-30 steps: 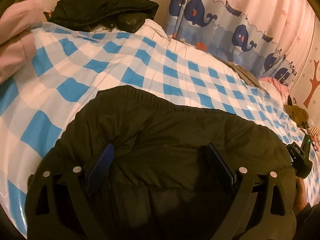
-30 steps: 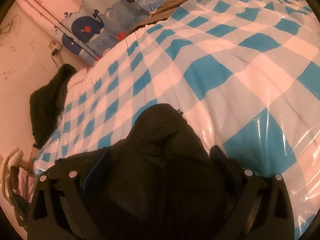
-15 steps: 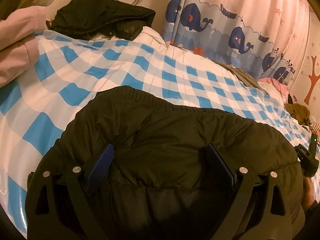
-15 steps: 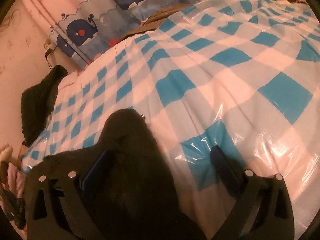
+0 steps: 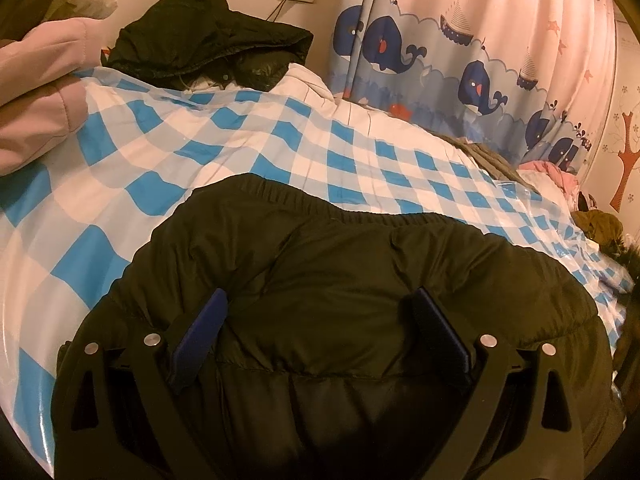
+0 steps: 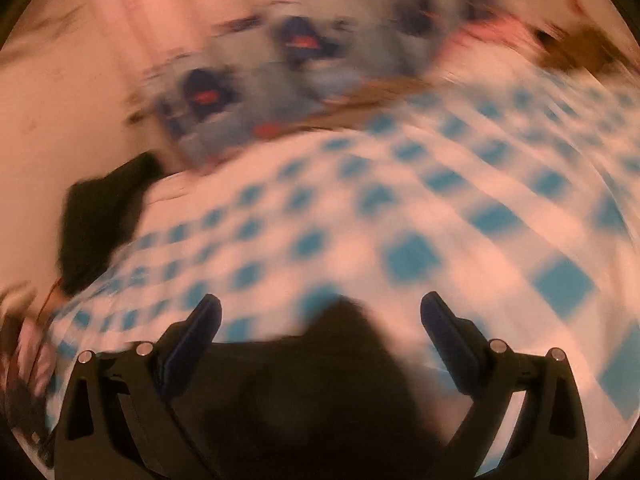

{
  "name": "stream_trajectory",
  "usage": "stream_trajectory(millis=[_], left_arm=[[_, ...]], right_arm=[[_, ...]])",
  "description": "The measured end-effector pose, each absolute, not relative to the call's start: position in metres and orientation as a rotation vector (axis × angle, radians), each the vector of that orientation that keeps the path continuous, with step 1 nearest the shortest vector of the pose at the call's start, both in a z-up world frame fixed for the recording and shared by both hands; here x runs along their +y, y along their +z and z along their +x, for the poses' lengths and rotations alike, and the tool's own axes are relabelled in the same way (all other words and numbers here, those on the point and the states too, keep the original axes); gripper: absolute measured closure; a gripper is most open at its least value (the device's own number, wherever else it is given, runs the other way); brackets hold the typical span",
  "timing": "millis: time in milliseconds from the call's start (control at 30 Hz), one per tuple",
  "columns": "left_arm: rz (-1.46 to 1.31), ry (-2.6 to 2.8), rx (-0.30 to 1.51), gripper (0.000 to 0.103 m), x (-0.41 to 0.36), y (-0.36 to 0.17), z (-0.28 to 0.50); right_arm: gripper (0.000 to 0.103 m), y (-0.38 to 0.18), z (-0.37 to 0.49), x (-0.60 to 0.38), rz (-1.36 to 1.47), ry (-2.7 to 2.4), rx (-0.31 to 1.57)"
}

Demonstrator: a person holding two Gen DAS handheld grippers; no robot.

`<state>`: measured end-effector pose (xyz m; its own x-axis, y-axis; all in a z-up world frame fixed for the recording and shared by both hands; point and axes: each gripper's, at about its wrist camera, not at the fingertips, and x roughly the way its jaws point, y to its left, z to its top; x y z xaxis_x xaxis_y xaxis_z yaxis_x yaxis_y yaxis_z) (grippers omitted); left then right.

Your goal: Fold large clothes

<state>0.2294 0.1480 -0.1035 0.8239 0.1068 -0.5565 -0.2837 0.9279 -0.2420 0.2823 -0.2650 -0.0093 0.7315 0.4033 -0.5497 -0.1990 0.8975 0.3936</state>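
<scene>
A dark olive padded jacket (image 5: 340,280) lies on the blue-and-white checked cover (image 5: 240,152), its elastic hem on the far side. My left gripper (image 5: 320,312) stands open just above the jacket, its blue pads (image 5: 200,332) spread wide with fabric beneath them. The right wrist view is heavily blurred. There a dark end of the jacket (image 6: 340,360) shows low between the fingers of my right gripper (image 6: 320,312), which is open and holds nothing.
Another black jacket (image 5: 208,52) is heaped at the far edge by the wall, and a pink garment (image 5: 40,92) lies at the left. A whale-print curtain (image 5: 460,60) hangs behind. More clothes (image 5: 592,224) are piled at the far right.
My right gripper has pulled up and away from the jacket, swinging fast, so its view is blurred. The left gripper tilted slightly upward and stays open over the jacket.
</scene>
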Motion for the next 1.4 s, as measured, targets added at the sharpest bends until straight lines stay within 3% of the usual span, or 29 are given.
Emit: stream_trajectory(millis=[133,267,467,767,1200,1300,1400], left_arm=[[-0.328,0.212,0.566,0.012,0.148,-0.103,0.229],[-0.329,0.214,0.562,0.012,0.148,-0.103,0.229],[-0.336,0.205,0.545,0.012,0.15,-0.101,0.227],[-0.332,0.2,0.533,0.012,0.15,-0.101,0.224],[-0.338,0.202,0.538,0.012,0.15,-0.102,0.223],[-0.374,0.183,0.562,0.01,0.156,-0.106,0.227],[-0.432,0.119,0.638,0.008,0.168,-0.107,0.237]], right_arm=[[0.007,-0.003,0.297,-0.165,0.179,0.532,0.74],[0.007,-0.037,0.304,-0.106,0.083,0.573,0.804],[0.007,-0.094,0.32,-0.116,0.179,0.537,0.928],[0.007,-0.107,0.321,-0.123,0.203,0.538,0.933],[0.007,-0.102,0.327,-0.131,0.274,0.538,1.022],[0.007,-0.063,0.288,-0.153,0.399,0.609,0.918],[0.007,-0.036,0.219,-0.159,0.349,0.728,0.921]])
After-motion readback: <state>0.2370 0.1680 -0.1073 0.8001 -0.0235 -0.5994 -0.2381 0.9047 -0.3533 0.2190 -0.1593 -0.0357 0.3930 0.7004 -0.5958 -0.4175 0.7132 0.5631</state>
